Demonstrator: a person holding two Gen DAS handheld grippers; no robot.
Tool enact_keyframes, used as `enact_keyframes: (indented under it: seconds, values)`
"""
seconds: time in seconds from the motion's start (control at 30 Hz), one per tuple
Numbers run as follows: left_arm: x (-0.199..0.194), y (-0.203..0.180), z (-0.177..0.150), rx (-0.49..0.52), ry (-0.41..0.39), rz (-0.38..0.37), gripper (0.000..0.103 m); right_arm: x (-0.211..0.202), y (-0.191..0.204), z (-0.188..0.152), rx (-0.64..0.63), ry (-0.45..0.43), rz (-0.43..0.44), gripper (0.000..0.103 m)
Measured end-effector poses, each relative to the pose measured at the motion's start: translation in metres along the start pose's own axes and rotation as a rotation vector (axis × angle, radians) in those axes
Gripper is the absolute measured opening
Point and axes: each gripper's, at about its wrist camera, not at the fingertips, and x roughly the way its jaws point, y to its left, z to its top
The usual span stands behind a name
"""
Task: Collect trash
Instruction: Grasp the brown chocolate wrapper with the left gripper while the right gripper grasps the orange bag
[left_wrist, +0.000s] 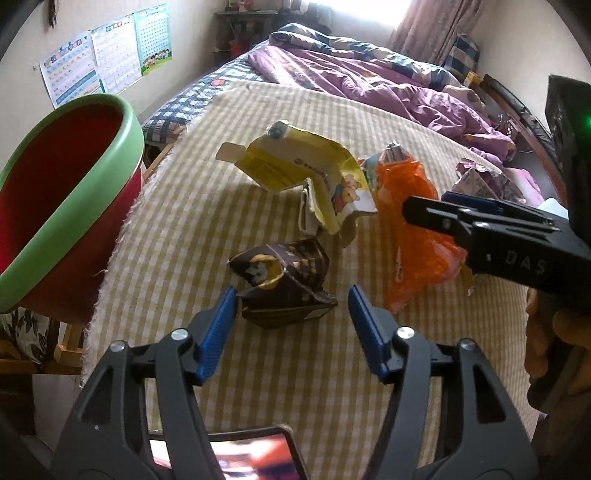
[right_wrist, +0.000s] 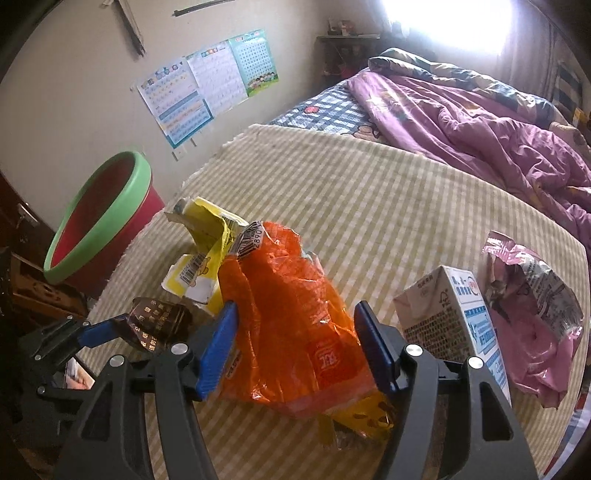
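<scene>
Trash lies on a checked yellow cloth (left_wrist: 280, 369) on the bed. My left gripper (left_wrist: 291, 295) is open, its blue fingers on either side of a crumpled dark brown carton (left_wrist: 284, 284). Behind it lies a torn yellow carton (left_wrist: 295, 166). My right gripper (right_wrist: 295, 314) is open around an orange plastic bag (right_wrist: 291, 314), which also shows in the left wrist view (left_wrist: 410, 221). A white milk carton (right_wrist: 447, 321) and a pink wrapper (right_wrist: 532, 306) lie to the right. A red bin with a green rim (left_wrist: 66, 206) stands at the left bed edge, also in the right wrist view (right_wrist: 99, 218).
A purple quilt (left_wrist: 388, 85) covers the far half of the bed. Posters (right_wrist: 207, 85) hang on the left wall. A phone screen (left_wrist: 255, 454) sits under my left gripper. A wooden stool (left_wrist: 62, 347) stands below the bin.
</scene>
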Motion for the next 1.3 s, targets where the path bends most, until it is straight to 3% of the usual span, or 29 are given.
enact_keyframes:
  seconds: [0.1, 0.3, 0.4, 0.87, 1.03, 1.3]
  values:
    - [0.004, -0.003, 0.0, 0.01, 0.014, 0.004, 0.062, 0.005, 0.001, 0.0, -0.001, 0.008, 0.004, 0.069]
    - [0.01, -0.004, -0.003, 0.012, 0.041, 0.003, 0.061, 0.006, -0.002, 0.0, 0.043, 0.006, 0.026, 0.069]
    - [0.011, -0.005, -0.002, 0.018, 0.039, 0.002, 0.052, 0.004, 0.001, 0.0, 0.03, 0.006, 0.029, 0.064]
    - [0.007, -0.01, -0.004, 0.04, 0.033, 0.008, 0.05, 0.012, 0.011, 0.001, -0.007, -0.001, -0.003, 0.071]
    - [-0.007, -0.003, -0.001, 0.021, 0.0, 0.006, 0.05, 0.011, 0.015, 0.001, -0.027, 0.0, -0.003, 0.055]
    - [-0.041, 0.006, 0.009, 0.008, -0.088, 0.0, 0.05, -0.003, 0.02, -0.003, -0.017, -0.028, 0.027, 0.049]
